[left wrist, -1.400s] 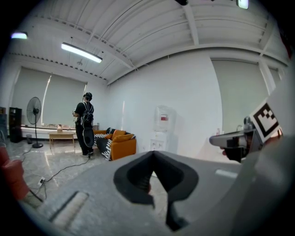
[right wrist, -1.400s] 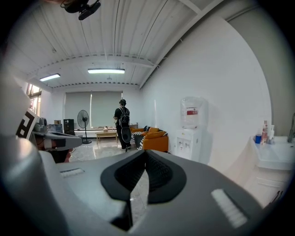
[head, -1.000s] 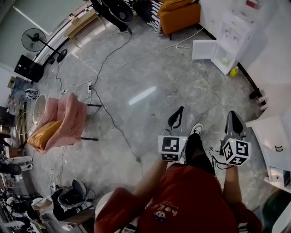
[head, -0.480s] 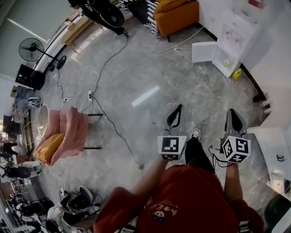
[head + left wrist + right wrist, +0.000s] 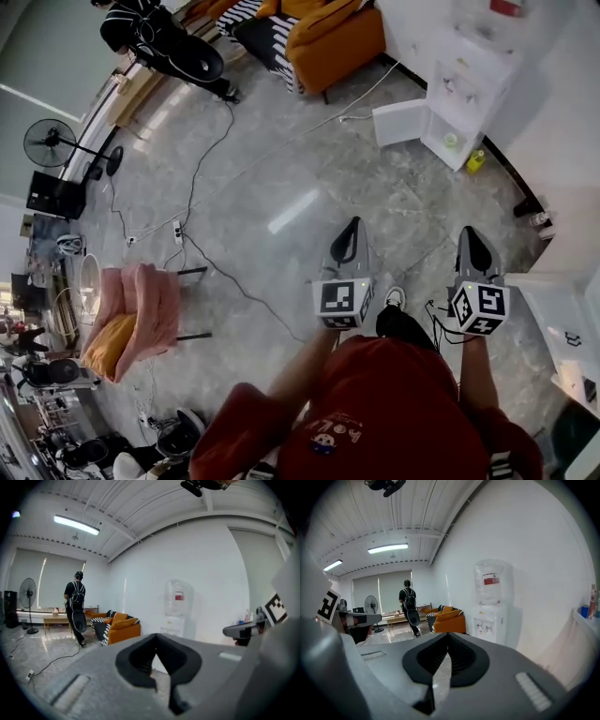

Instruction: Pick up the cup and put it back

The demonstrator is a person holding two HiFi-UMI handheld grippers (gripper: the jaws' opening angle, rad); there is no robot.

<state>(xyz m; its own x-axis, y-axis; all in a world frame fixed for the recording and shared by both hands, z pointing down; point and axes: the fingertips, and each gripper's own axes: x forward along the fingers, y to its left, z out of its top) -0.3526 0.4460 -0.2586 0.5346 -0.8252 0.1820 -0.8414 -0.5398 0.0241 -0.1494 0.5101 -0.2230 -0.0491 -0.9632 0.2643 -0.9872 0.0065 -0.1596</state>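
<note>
Both grippers are clenched on nothing: the left gripper (image 5: 352, 225) and the right gripper (image 5: 466, 232) point out over the floor (image 5: 309, 169), each with its jaws pressed together. The cup I can't pick out for certain; a small pale thing (image 5: 451, 141) in the niche of the water dispenser (image 5: 478, 70), well ahead of the right gripper, may be it. I'd expect it to be light and thin-walled, easily crushed or tipped, so take it across the wall below the rim, gently, kept upright.
</note>
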